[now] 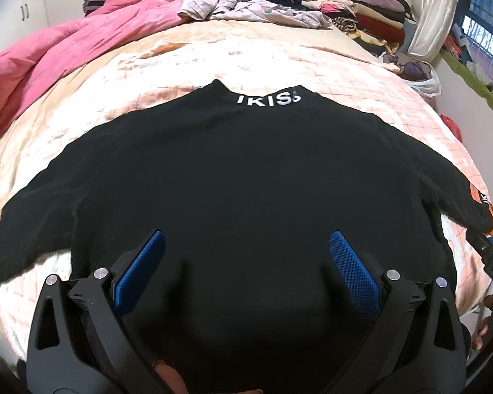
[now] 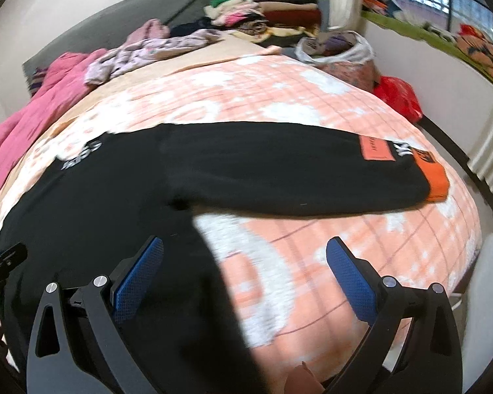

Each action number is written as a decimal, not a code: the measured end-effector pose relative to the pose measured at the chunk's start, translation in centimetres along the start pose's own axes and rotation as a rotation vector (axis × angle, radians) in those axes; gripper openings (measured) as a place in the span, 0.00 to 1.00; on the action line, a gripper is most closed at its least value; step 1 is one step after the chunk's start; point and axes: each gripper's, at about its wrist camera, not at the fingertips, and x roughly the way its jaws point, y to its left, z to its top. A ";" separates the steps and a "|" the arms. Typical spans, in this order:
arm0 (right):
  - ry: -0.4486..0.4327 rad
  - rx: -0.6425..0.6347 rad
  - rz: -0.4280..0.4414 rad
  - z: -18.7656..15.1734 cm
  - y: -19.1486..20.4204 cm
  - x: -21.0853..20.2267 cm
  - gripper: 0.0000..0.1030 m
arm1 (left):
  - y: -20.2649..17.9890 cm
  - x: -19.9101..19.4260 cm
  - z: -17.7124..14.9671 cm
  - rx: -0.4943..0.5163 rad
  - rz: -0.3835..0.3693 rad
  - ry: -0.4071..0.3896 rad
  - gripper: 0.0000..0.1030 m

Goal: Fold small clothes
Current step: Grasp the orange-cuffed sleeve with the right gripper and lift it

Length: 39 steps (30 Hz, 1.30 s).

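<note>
Left wrist: my left tongs gape wide, empty, over the black sweater lying flat on the bed, collar away from me. Right wrist: right tongs likewise spread, empty, above the sweater's side edge; sleeve stretched out, orange cuff at its end.

We see a black long-sleeved sweater spread flat on the bed, collar with white lettering at the far side, both sleeves stretched outward; its right sleeve ends in an orange cuff beside an orange patch
</note>
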 end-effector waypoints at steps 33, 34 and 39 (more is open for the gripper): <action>0.004 0.512 -0.029 3.8 -17.8 7.3 0.96 | -0.8 6.4 5.8 0.004 -0.025 0.042 0.91; -0.015 0.535 -0.014 4.0 -18.4 7.5 0.96 | -0.8 6.4 5.7 0.001 -0.028 0.041 0.91; -0.099 0.613 0.031 4.6 -20.0 7.7 0.80 | -0.5 6.5 5.5 -0.021 -0.045 0.056 0.91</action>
